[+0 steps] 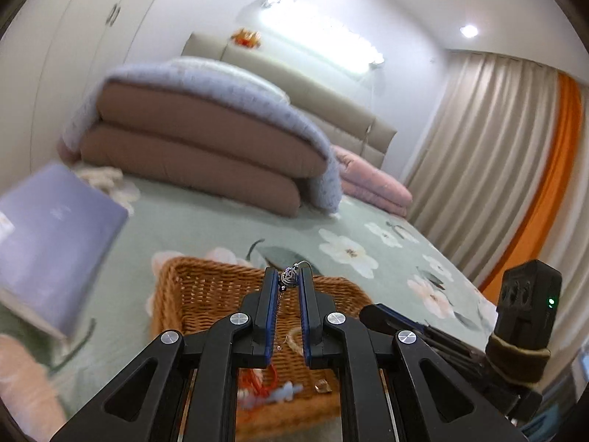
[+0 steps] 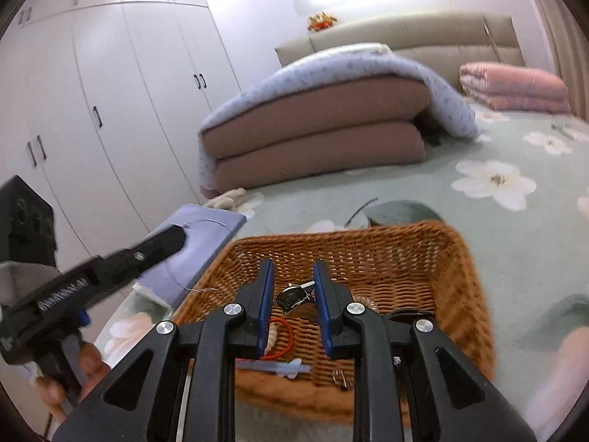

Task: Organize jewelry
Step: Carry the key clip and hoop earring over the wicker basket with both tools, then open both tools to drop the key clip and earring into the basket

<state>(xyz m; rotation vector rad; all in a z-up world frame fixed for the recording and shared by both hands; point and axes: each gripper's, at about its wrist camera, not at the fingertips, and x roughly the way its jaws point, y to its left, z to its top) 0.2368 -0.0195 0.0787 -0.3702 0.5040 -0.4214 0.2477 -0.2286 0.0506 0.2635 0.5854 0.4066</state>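
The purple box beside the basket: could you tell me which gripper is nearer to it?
Left. In the right wrist view the left gripper overlaps the purple box, though contact is unclear; the right gripper is over the wicker basket beside it.

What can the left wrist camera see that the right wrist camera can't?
Only the left wrist view shows the orange curtain and a silver bead charm pinched in the left gripper. Only the right wrist view shows the white wardrobe and a silver ring-like piece held in the right gripper. Both show the wicker basket, the purple box, the folded brown bedding and the flowered green bedspread.
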